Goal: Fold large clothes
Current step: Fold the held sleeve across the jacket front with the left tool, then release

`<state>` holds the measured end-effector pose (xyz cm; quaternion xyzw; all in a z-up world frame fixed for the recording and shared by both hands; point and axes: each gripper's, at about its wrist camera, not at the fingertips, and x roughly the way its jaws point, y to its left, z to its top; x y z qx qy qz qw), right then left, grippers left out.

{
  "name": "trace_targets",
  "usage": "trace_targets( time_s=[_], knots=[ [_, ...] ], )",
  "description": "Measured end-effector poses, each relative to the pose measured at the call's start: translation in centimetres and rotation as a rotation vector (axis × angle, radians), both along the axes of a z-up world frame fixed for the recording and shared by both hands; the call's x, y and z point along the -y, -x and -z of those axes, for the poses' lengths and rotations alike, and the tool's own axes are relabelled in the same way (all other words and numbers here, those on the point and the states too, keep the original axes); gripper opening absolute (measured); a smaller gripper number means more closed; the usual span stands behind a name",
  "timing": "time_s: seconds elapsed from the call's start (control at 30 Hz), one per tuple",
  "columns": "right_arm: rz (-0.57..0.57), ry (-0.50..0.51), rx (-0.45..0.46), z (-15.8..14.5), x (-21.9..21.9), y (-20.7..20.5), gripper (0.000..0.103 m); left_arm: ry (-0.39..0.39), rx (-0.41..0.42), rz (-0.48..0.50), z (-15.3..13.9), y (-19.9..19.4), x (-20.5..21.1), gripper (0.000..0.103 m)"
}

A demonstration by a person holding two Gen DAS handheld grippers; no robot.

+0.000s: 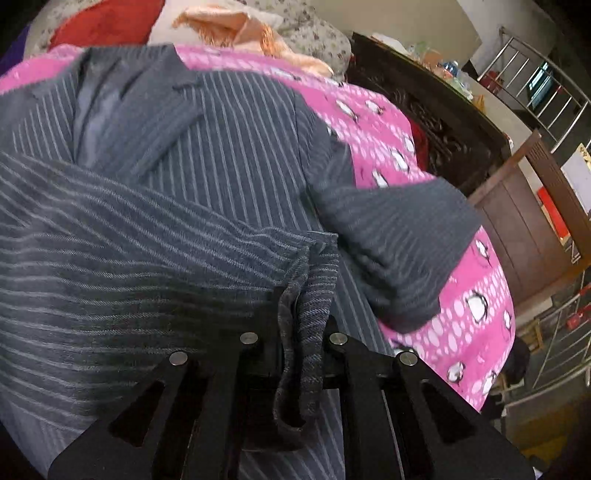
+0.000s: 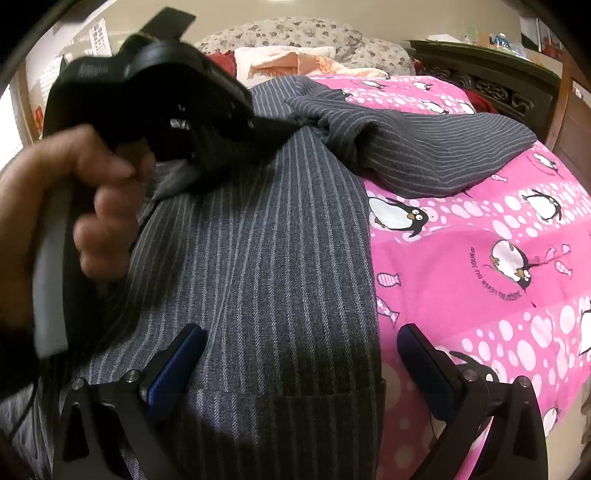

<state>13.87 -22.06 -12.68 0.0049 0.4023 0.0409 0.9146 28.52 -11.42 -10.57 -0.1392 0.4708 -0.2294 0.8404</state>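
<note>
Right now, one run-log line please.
left gripper: shut on jacket fabric | right gripper: open over jacket | bedspread: pink, underneath

One pinstriped suit jacket [image 2: 258, 258], grey. One pink penguin-print blanket [image 2: 480, 258] on one bed. Two grippers: left gripper [image 1: 295, 332], right gripper [image 2: 301, 354]. One hand [image 2: 74, 206]. One peach fringed cloth [image 1: 251, 33]. One floral pillow [image 2: 295, 37].

The pink penguin bedspread [image 2: 480, 266] carries the only lettering: a dark ring of words printed around one penguin [image 2: 511, 264], seen upside down in the right wrist view. It possibly reads "lever du jour"; the rest stays illegible.
</note>
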Motion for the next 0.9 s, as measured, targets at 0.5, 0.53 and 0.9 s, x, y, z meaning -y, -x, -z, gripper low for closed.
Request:
trace_targets(
  time_s=[0.5, 0.53, 0.9],
  knots=[
    [0.008, 0.006, -0.032, -0.3, 0.1, -0.3, 0.103, 0.022, 0.158, -0.031, -7.1, 1.9, -12.3, 0.048],
    [0.007, 0.005, -0.05, -0.5, 0.2, -0.6, 0.103, -0.032, 0.183, -0.123, -6.9, 1.9, -14.7, 0.048],
    [-0.103, 0.092, 0.11, -11.0, 0.5, -1.0, 0.103, -0.28, 0.061, -0.376, -0.8, 1.4, -21.9, 0.02]
  ],
)
